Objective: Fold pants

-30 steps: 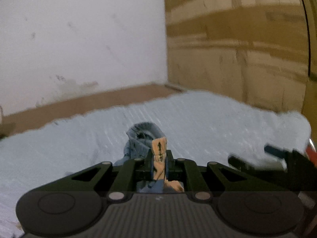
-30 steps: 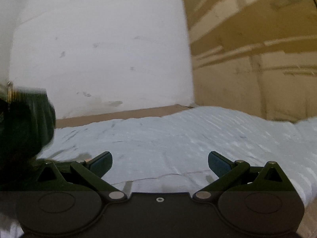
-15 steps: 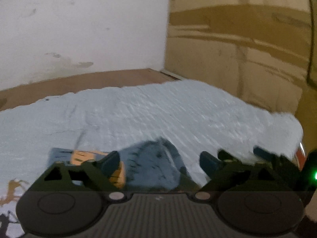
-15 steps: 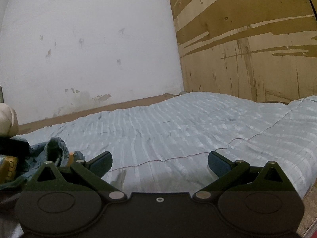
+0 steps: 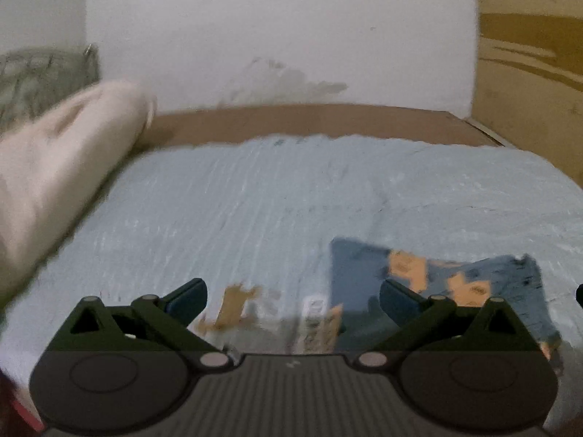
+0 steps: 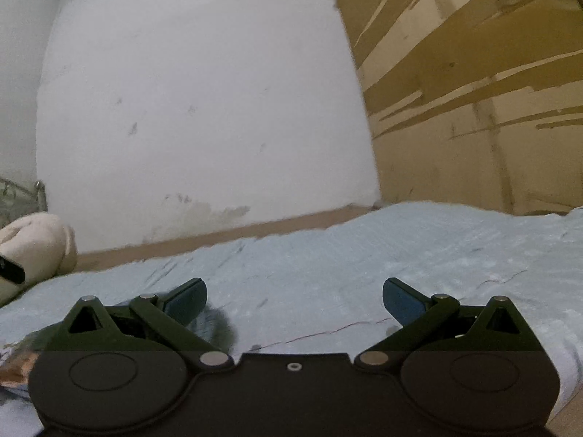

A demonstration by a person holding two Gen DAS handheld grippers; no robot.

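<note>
my left tongs (image 5: 293,300) are spreading wide, jaws opening, nothing clamped between them. the pants (image 5: 437,284), blue denim with orange patches, lie flat on the pale blue bedspread (image 5: 255,200), just ahead of and under my left tongs' right jaw, trailing off to the right. their long axis is hard to judge in the blur; they seem to run across my view. my right tongs (image 6: 293,300) also gape empty, with only a dark fold of denim behind their left jaw. i judge my left hand the nearer one for the next pinch.
</note>
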